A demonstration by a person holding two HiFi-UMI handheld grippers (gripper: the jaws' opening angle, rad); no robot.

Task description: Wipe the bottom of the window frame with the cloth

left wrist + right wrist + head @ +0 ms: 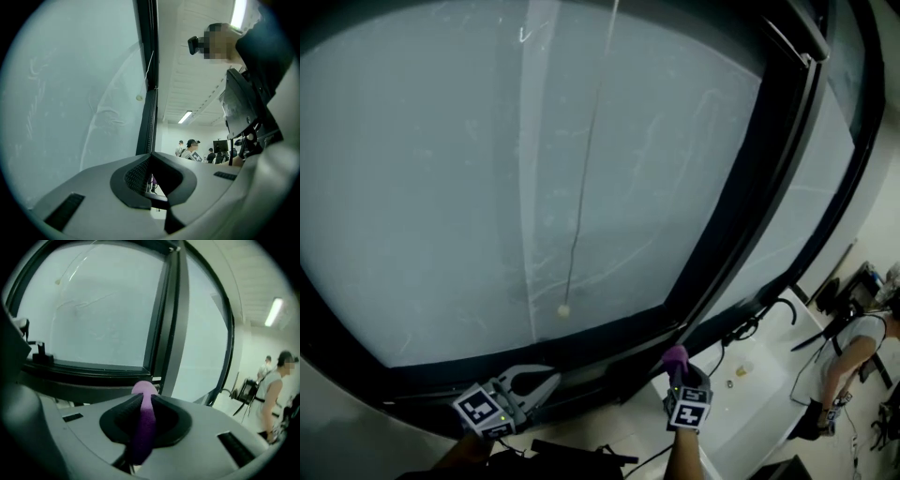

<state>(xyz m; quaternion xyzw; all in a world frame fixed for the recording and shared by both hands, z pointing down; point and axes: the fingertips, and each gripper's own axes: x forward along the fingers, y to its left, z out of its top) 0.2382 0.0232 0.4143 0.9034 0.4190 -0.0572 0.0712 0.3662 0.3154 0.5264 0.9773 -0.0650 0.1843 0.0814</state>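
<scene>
At the bottom of the big window, a purple cloth (676,356) is held tight between the jaws of the right gripper (678,367). The cloth is pinched in the middle, and its round top is seen poking out past the jaw tips, just in front of the dark window frame (581,354). It cannot be told if the frame is touched by the cloth or if the cloth is only very near it. The left gripper (546,380) is closed with nothing in it. Its jaw tips are pressed together, and it is held low by the frame, well to the left of the cloth.

The wiping looks to be at its start, or not begun yet. No clean streak or wet mark can be seen on the bottom bar, so how much has been wiped cannot be told. As a guess, most of the long bar is left to be done.

Some things are hard to see. The bottom bar is very dark, so dust on it cannot be made out. The lower part of the cloth is hidden inside the jaws. The glass (441,187) is milky, and nothing can be seen through it. A thin cord with a small bead (563,310) is seen hanging by the glass.
</scene>
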